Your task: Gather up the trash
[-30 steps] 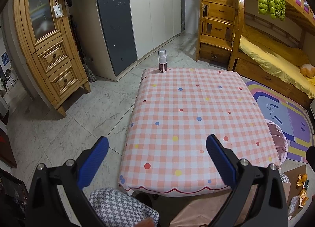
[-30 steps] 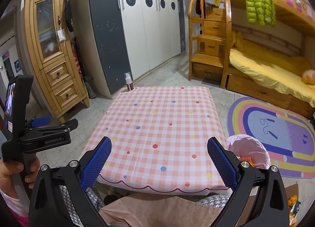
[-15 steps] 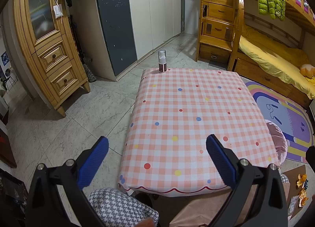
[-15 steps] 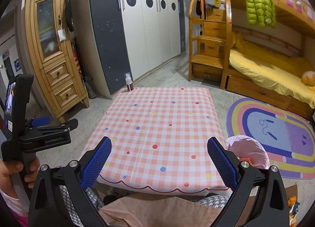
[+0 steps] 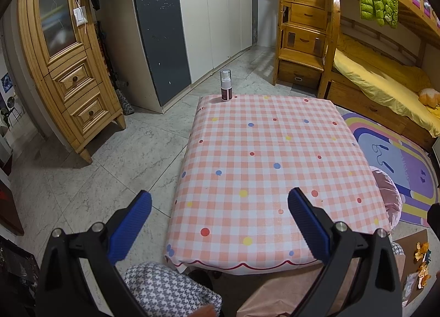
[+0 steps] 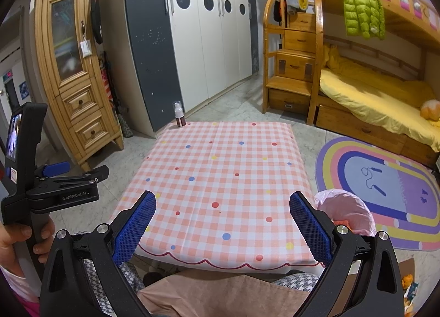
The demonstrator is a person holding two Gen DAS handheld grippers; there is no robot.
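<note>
Nothing moved since earlier | left gripper, right gripper wide apart, empty, poised over pink checked tablecloth | small capped spray bottle upright at far corner.

Tabletop broad and passable, spray bottle blocking far-left corner

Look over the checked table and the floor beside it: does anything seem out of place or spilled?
Yes. Orange peel scraps lie loose on brown cardboard on the floor, outside the pink-lined bin. A spray bottle stands upright, alone, at the table's far left corner.
</note>
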